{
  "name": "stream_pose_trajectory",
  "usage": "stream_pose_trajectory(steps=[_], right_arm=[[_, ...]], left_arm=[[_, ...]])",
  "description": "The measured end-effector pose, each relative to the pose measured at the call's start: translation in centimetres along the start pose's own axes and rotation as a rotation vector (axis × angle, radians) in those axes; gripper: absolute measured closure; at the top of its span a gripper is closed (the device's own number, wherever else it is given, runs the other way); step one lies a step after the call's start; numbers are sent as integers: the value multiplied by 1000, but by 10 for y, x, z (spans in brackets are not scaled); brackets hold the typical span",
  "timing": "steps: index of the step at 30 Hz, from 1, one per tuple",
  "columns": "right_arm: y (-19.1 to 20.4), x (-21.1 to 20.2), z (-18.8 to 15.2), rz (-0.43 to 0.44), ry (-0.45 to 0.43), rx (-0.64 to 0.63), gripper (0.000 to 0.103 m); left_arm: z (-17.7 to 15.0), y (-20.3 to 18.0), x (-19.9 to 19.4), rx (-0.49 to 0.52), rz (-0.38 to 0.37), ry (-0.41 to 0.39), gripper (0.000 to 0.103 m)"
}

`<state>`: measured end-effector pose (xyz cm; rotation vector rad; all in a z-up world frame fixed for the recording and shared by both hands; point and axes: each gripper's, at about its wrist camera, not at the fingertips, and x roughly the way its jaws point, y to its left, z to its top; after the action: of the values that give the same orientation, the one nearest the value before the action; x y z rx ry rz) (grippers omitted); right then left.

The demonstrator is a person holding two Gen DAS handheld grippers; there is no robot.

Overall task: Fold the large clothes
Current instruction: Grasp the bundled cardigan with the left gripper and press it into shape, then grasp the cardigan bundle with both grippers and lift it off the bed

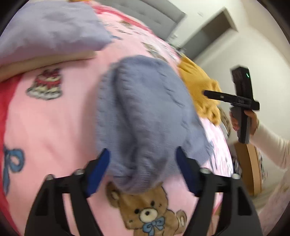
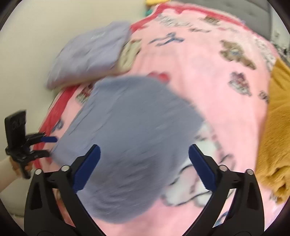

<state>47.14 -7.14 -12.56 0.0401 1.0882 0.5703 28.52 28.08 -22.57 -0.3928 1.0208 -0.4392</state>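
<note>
A grey-blue knit sweater (image 1: 143,109) lies bunched on the pink printed blanket (image 1: 54,118); it also shows in the right wrist view (image 2: 130,138). My left gripper (image 1: 143,161) is open, its blue pads on either side of the sweater's near edge, not pinching it. My right gripper (image 2: 144,161) is open just above the sweater. The right gripper also appears in the left wrist view (image 1: 206,93), over the mustard garment. The left gripper shows in the right wrist view (image 2: 49,146) at the sweater's far left edge.
A mustard-yellow garment (image 1: 201,89) lies on the bed beside the sweater, seen too in the right wrist view (image 2: 275,127). A folded lilac garment on a cream one (image 1: 49,34) sits near the wall (image 2: 88,52). A grey headboard (image 1: 154,16) is behind.
</note>
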Motion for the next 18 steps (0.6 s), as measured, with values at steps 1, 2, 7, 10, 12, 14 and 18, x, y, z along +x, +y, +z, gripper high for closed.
stream_pose_trajectory(steps=[1,2,7,10,12,14,18], right_arm=[[-15,2,5,-10,-17,29,8],[-29,6,10,-3,-25,69,8],[-86,47,25,118,23,262,8],[-107,69,31,208,50,340,8],[-117,79,32,250,65,384,8],[-122,92,32,284,93,411,8],[-129,105,33,339,117,439,8]], left_arm=[[1,12,3,-47,10,6,26],[2,20,6,-77,20,11,26],[21,51,28,-177,-60,48,26],[28,59,52,-236,-144,123,26],[28,64,66,-288,-173,152,26],[24,72,71,-343,-226,169,26],[32,76,78,-356,-320,216,26]])
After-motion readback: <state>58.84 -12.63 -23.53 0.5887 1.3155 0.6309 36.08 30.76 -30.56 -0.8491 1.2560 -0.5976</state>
